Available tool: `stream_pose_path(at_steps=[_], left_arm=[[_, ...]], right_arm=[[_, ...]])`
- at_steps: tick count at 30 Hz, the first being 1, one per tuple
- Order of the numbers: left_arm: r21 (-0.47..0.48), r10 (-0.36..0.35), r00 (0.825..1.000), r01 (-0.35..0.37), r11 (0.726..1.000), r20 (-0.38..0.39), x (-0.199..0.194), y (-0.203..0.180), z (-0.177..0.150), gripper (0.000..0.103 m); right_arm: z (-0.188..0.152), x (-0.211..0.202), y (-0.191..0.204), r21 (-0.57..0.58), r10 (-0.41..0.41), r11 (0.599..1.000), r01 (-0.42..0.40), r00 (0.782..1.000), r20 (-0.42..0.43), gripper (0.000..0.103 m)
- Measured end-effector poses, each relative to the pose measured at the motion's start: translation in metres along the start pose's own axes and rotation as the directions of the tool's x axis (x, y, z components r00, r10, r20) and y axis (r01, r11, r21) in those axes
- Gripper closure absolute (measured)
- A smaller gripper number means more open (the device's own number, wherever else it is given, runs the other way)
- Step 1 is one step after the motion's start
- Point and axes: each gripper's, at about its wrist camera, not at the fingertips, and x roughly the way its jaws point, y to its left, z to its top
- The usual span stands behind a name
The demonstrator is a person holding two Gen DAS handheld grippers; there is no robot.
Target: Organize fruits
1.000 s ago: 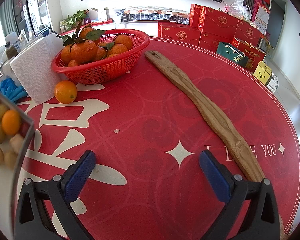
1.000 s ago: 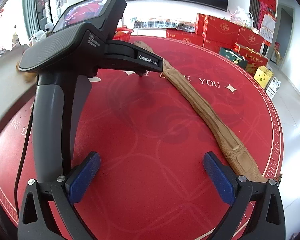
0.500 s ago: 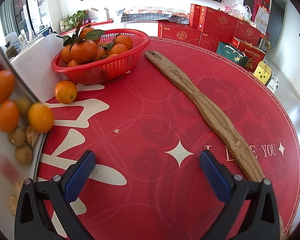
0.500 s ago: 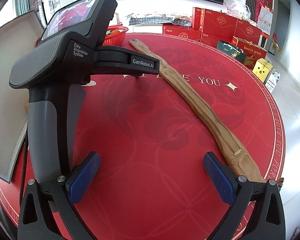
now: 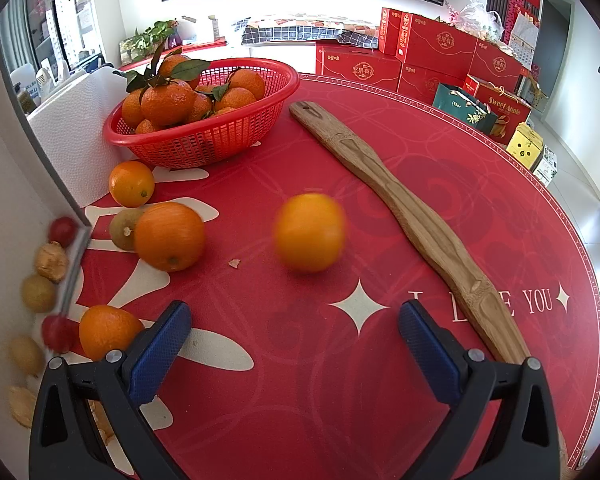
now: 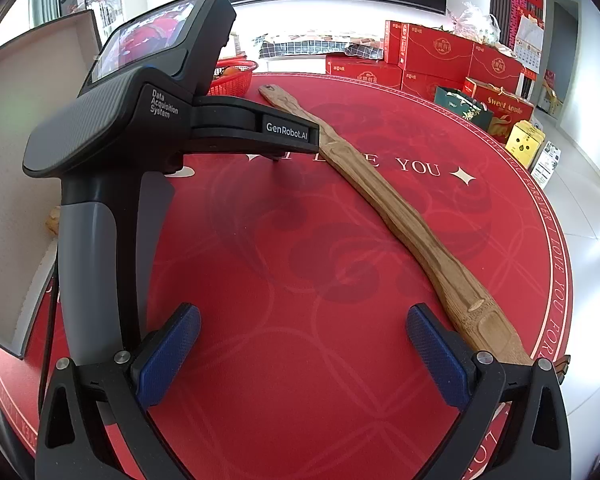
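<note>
Fruit spills from a tilted grey tray [image 5: 4, 208] at the left onto the red mat. A blurred orange [image 5: 309, 237] rolls mid-mat, ahead of my open, empty left gripper [image 5: 294, 334]. Another orange [image 5: 169, 237] lies against a kiwi [image 5: 122, 229], one orange [image 5: 132, 183] rests by the red basket [image 5: 204, 144] of leafy tangerines, and one orange [image 5: 106, 330] touches my left finger. Cherry tomatoes [image 5: 62, 230] and small brown fruits [image 5: 38, 293] cling to the tray. My right gripper [image 6: 302, 338] is open and empty over bare mat; the basket [image 6: 232, 78] shows behind the left gripper's body [image 6: 140, 120].
A long carved wooden paddle [image 5: 412, 216] lies diagonally across the mat, its wide end beside my right finger [image 6: 440, 360]. White foam [image 5: 72, 136] stands left of the basket. Red gift boxes [image 5: 432, 56] and bags sit past the table's far edge. The tray's underside [image 6: 16, 184] fills the right wrist view's left.
The tray tipped up steeply and its fruit tumbled out: several oranges and a kiwi now lie on the mat, one orange still rolling right. Both grippers stayed put and open.
</note>
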Motion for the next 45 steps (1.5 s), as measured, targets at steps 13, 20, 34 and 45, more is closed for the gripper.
stream_pose_path(at_steps=[13, 20, 34, 45], left_arm=[[0.000, 0.000, 1.000, 0.000, 1.000, 0.000, 0.0000, 0.0001, 0.0000, 0.000], [0.000, 0.000, 1.000, 0.000, 1.000, 0.000, 0.0000, 0.0001, 0.0000, 0.000], [0.000, 0.000, 1.000, 0.000, 1.000, 0.000, 0.0000, 0.0001, 0.0000, 0.000], [0.000, 0.000, 1.000, 0.000, 1.000, 0.000, 0.0000, 0.0001, 0.0000, 0.000]], right_arm=[[0.0018, -0.0005, 0.0008, 0.001, -0.002, 1.000, 0.002, 1.000, 0.008, 0.000], [0.0020, -0.0031, 0.0007, 0.003, 0.004, 1.000, -0.004, 1.000, 0.013, 0.000], [0.0030, -0.0039, 0.0014, 0.006, 0.008, 1.000, -0.008, 1.000, 0.018, 0.000], [0.0031, -0.0090, 0.0030, -0.013, -0.031, 0.999, 0.031, 1.000, 0.001, 0.000]])
